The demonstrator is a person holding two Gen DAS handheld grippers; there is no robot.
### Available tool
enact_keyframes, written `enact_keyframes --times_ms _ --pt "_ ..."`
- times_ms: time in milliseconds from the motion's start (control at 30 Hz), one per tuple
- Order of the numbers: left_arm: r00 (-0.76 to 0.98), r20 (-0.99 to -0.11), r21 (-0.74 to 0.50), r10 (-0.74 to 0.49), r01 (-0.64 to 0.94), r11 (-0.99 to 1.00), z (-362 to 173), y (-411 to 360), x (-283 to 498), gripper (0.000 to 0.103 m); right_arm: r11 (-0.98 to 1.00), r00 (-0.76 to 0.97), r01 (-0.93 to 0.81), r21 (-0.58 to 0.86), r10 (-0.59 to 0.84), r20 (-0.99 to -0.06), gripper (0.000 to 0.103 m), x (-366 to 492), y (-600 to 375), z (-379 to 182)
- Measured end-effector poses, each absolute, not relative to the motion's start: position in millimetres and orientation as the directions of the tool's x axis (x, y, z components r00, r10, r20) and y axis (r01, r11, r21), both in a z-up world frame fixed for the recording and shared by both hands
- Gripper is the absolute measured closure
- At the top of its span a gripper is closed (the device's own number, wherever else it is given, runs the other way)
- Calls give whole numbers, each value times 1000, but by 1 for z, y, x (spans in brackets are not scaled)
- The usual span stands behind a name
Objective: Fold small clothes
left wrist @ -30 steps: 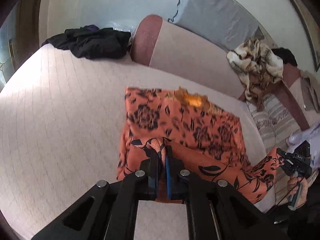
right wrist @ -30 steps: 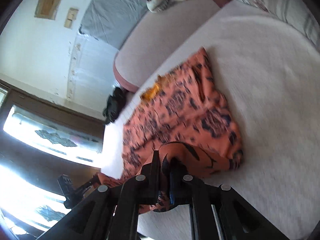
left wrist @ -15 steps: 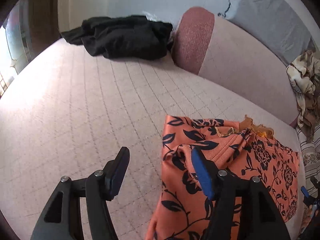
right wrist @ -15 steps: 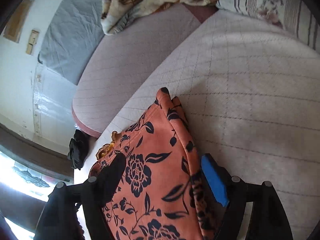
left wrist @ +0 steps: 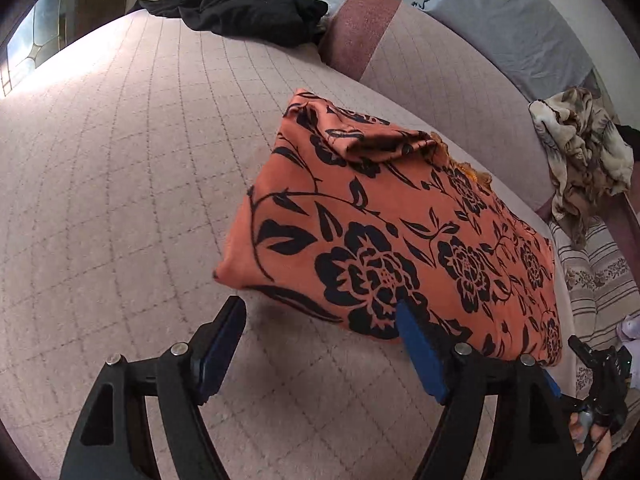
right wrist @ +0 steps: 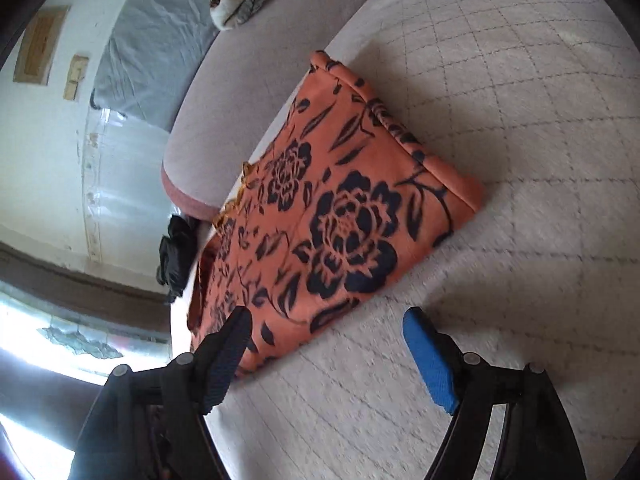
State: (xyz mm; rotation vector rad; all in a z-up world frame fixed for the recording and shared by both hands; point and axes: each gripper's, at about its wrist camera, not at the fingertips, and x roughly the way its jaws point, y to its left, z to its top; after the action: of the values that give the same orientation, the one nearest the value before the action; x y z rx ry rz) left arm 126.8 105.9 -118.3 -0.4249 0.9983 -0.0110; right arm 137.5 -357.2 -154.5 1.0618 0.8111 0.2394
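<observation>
In the left wrist view we see the orange floral garment point(left wrist: 400, 236) lying folded into a rough rectangle on the pale quilted cushion point(left wrist: 120, 200), filling the centre and right of the frame. One flap is turned over at its upper edge, towards the top centre. Our left gripper point(left wrist: 320, 336) sits at the bottom of the frame with its jaws spread wide and nothing between them; the blue pad of its right-hand finger point(left wrist: 420, 356) overlaps the garment's near edge in the picture, though we cannot tell whether it touches the cloth. A black heap of clothing point(left wrist: 248, 12) lies at the top of the frame, well apart from the garment, and a beige patterned cloth point(left wrist: 580, 152) hangs at the right edge.

In the right wrist view the same garment point(right wrist: 340, 216) runs diagonally through the centre. Our right gripper point(right wrist: 328, 344) is at the bottom, jaws likewise spread and empty, its left-hand finger point(right wrist: 224, 360) showing over the garment's lower corner.
</observation>
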Motion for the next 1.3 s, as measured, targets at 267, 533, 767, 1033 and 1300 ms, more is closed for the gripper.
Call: enact_keyframes --times_ms 267,533,767,1033,1300 --pt "592 -795 -389 -134 -326 862 -125 115 154 35 317 760 390 864 420 -497 70 173 -366 -172" --pt "674 -711 -437 -201 -200 877 -53 115 139 90 404 788 308 861 399 -469 94 179 -367 -121" --pt "698 -681 -431 -221 -138 892 -27 123 47 90 529 814 162 833 406 -416 95 122 -372 -45" --pt "520 -832 -376 -194 -271 886 -118 162 -10 63 513 645 355 782 471 -602 87 27 -375 -179" --pt "638 -768 -241 -48 -219 945 -59 152 8 48 659 738 234 715 358 -571 79 35 -404 -101"
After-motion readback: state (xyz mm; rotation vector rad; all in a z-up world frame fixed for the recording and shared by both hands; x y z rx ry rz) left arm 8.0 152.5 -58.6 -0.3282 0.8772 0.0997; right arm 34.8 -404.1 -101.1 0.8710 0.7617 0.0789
